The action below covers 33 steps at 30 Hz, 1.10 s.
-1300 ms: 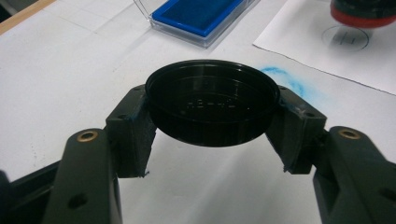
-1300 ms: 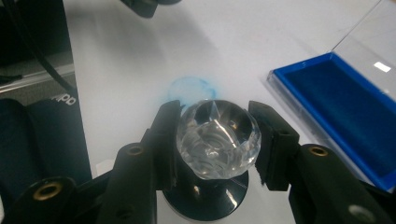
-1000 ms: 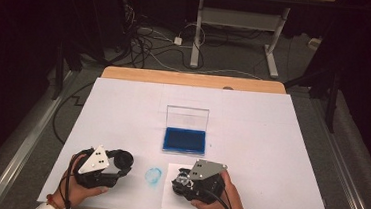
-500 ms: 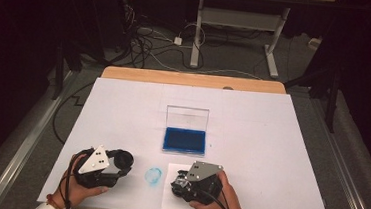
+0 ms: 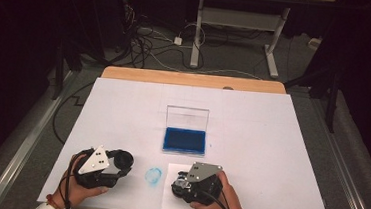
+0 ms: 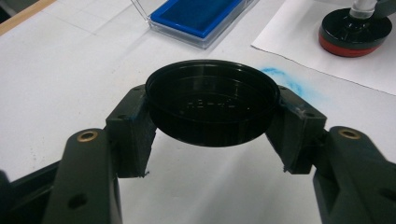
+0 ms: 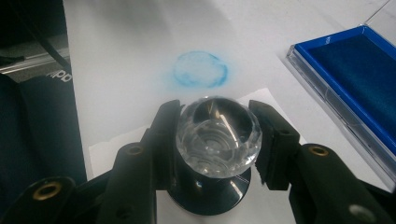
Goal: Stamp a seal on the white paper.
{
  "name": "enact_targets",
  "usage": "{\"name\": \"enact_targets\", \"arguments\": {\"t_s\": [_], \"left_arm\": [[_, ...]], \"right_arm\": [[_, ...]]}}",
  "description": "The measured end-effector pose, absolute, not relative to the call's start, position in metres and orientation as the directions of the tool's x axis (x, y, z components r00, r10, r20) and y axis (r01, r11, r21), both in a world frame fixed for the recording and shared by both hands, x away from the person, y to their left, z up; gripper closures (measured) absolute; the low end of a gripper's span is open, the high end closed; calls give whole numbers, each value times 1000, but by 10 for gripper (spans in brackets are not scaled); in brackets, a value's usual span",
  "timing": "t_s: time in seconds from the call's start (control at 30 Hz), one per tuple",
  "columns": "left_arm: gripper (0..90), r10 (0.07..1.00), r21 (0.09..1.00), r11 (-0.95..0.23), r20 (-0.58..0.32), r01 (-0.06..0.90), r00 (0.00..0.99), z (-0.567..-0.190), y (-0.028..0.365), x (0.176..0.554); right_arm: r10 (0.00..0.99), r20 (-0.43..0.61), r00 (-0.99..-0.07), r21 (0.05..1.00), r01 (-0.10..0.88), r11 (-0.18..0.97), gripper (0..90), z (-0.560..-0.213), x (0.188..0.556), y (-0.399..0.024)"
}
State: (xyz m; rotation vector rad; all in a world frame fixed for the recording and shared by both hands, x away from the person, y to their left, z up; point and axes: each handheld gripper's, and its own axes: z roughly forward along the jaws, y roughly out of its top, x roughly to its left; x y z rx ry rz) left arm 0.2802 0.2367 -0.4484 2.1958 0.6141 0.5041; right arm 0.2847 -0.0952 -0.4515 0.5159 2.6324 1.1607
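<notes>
1. Your left gripper (image 6: 212, 121) is clamping a round black cap (image 6: 212, 105) by its rim, open side up, jaws tight on both sides. The cap is sitting empty, held just above the white table (image 5: 271, 141) near your edge.
2. Your right gripper (image 7: 215, 137) is pinching the clear faceted knob (image 7: 217, 135) of a stamp (image 6: 355, 30), jaws pressed to either side. The stamp's black base is resting on a sheet of paper (image 5: 175, 204) at the near edge; the left gripper view is showing a red band round its foot.
3. A blue ink smudge (image 5: 153, 175) is lying on the table between your two grippers, just beside the paper's corner.
4. An ink pad case (image 5: 185, 140) is sitting open past the smudge, toward mid-table. Its tray is holding a dark blue pad, flat and filling it; the clear lid (image 5: 187, 117) is standing upright along the far side.
</notes>
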Motion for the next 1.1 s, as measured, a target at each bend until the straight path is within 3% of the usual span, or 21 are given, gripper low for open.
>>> {"name": "enact_targets", "arguments": {"t_s": [1.1], "left_arm": [[365, 573, 775, -575, 153, 262, 805, -449, 236, 280]], "right_arm": [[395, -115, -912, 727, 194, 659, 570, -451, 280, -92]]}}
